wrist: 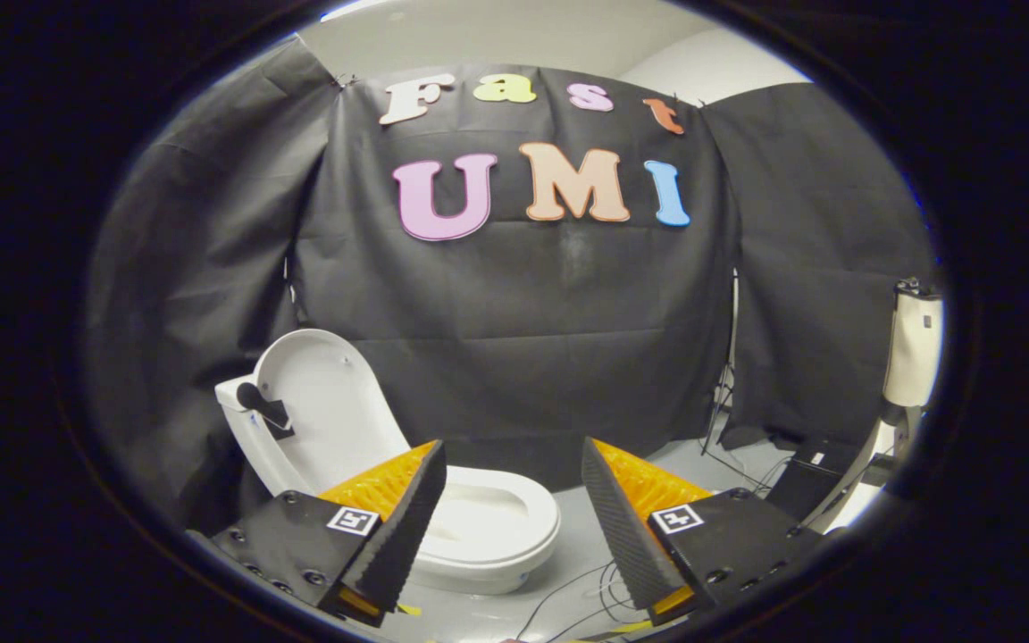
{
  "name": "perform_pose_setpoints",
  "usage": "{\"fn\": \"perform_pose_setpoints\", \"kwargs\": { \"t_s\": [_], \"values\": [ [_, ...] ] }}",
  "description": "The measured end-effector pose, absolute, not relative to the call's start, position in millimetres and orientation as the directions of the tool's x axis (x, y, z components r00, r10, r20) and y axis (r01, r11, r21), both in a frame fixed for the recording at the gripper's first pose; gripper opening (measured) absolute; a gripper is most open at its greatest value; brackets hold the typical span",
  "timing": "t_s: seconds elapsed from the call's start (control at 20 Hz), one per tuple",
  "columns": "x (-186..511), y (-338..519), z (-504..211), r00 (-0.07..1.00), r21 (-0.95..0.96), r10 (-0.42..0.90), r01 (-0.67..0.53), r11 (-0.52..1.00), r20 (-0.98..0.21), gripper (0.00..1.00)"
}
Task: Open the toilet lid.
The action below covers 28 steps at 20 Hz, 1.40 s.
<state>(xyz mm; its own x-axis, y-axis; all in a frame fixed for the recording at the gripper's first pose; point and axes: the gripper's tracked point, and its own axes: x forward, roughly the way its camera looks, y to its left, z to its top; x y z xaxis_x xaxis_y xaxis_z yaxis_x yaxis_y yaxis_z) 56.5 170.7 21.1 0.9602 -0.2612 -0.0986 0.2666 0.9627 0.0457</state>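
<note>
A white toilet (488, 527) stands on the floor ahead of my fingers, partly behind the left finger. Its lid (327, 411) is raised upright and leans back against the white tank (242, 411). The seat ring lies down around the bowl. A dark handle-like piece (263, 409) sticks out on the lid's left edge. My gripper (514, 482) is open, its fingers spread wide with nothing between them, and it hovers short of the toilet without touching it.
Black cloth walls (550, 339) close the booth behind and beside the toilet. Thin cables (586, 589) trail over the grey floor between the fingers. At the right stand a white upright device on a stand (912, 357) and a dark box (805, 482).
</note>
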Motion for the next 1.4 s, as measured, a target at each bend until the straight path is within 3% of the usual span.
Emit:
{"fn": "perform_pose_setpoints", "kwargs": {
  "t_s": [0.25,1.4],
  "values": [
    [69,193,16,0.981,0.036,-0.168,0.173,0.984,-0.100,0.97],
    [70,196,19,0.981,0.063,-0.173,0.179,0.982,-0.091,0.96]
  ]
}}
